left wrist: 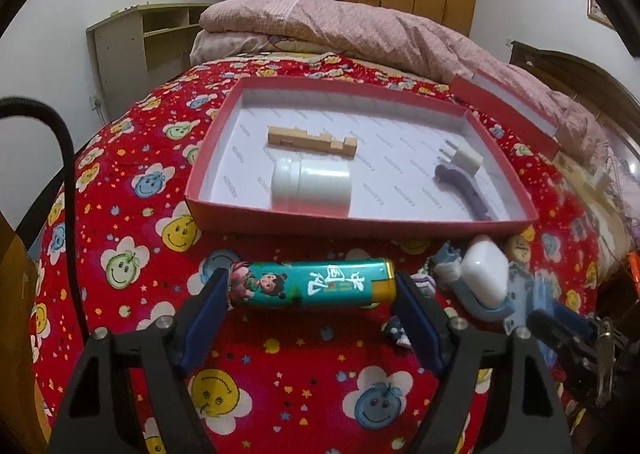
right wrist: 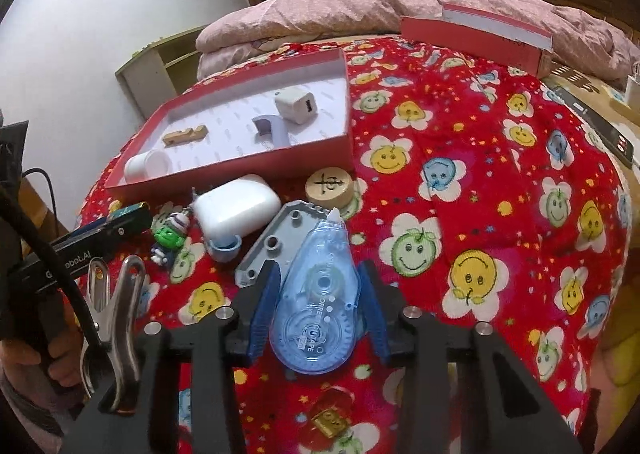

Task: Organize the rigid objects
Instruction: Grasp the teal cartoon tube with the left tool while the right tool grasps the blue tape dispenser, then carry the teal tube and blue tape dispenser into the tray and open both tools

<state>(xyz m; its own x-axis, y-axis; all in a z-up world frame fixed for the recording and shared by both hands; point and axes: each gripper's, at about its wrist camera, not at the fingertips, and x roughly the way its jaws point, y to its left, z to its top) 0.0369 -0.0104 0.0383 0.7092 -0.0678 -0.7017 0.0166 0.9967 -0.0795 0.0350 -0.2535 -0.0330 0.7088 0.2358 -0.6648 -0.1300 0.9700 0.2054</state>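
Observation:
My left gripper point(left wrist: 312, 286) is shut on a teal lighter point(left wrist: 312, 283) and holds it crosswise just in front of the red box point(left wrist: 360, 220). The box holds a wooden block point(left wrist: 312, 139), a white jar point(left wrist: 311, 188), a white plug point(left wrist: 464, 158) and a purple tool point(left wrist: 464, 190). My right gripper point(right wrist: 318, 286) is shut on a blue correction tape dispenser point(right wrist: 316, 302) above the red bedspread. The box also shows in the right wrist view point(right wrist: 240, 170). A white case point(right wrist: 236, 210), a round wooden piece point(right wrist: 329, 187), a grey plate point(right wrist: 276, 242) and a green figure point(right wrist: 168, 236) lie in front of it.
A metal clip point(right wrist: 114, 314) lies at the lower left. The box lid point(right wrist: 476, 36) rests at the back right against a pink quilt point(right wrist: 360, 6). A phone point(right wrist: 592, 122) lies at the bed's right edge. A small gold item point(right wrist: 330, 420) lies near me.

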